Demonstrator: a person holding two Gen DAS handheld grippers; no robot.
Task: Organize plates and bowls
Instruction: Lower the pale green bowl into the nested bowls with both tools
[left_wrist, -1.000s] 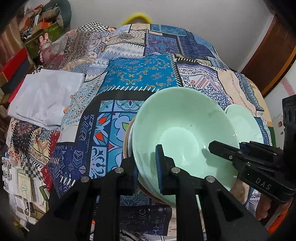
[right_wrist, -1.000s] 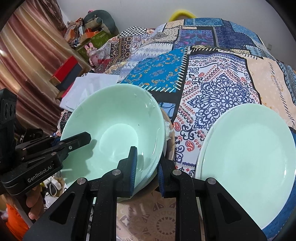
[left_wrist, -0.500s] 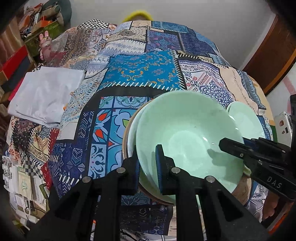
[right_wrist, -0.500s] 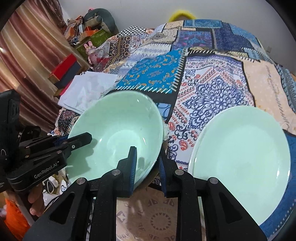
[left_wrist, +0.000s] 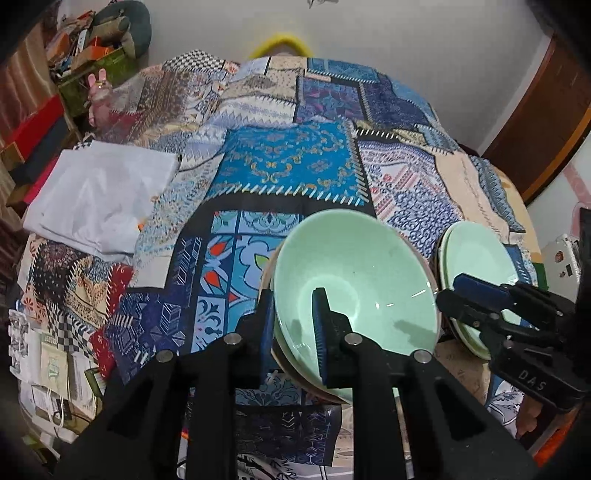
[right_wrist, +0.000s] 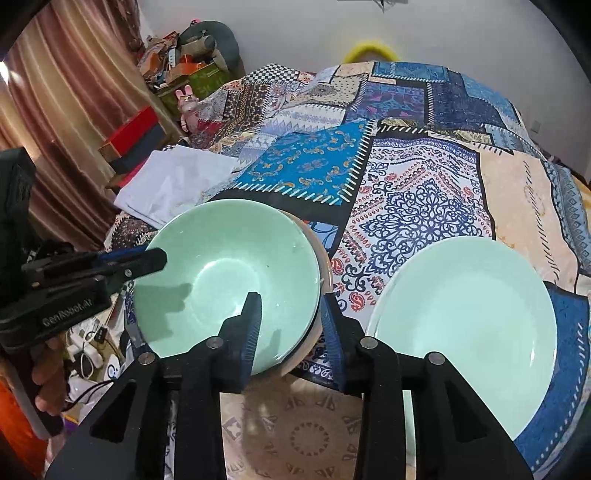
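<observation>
A pale green bowl (left_wrist: 354, 280) sits nested in a stack of bowls on the patchwork cloth; it also shows in the right wrist view (right_wrist: 225, 273). My left gripper (left_wrist: 293, 332) straddles its near-left rim with its jaws a little apart. My right gripper (right_wrist: 291, 332) is open, one finger inside the bowl and one outside its right rim. A pale green plate (right_wrist: 461, 325) lies to the right of the stack, and it shows behind the right gripper in the left wrist view (left_wrist: 476, 254).
A folded white cloth (left_wrist: 99, 192) lies at the left of the patchwork cloth (left_wrist: 288, 166). Boxes and clutter (right_wrist: 177, 70) stand at the far left by a curtain. A brown door (left_wrist: 546, 110) is at the right.
The green bowl has come down level into the stack. Both grippers' jaws have spread apart, the right one more, letting go of the rim.
</observation>
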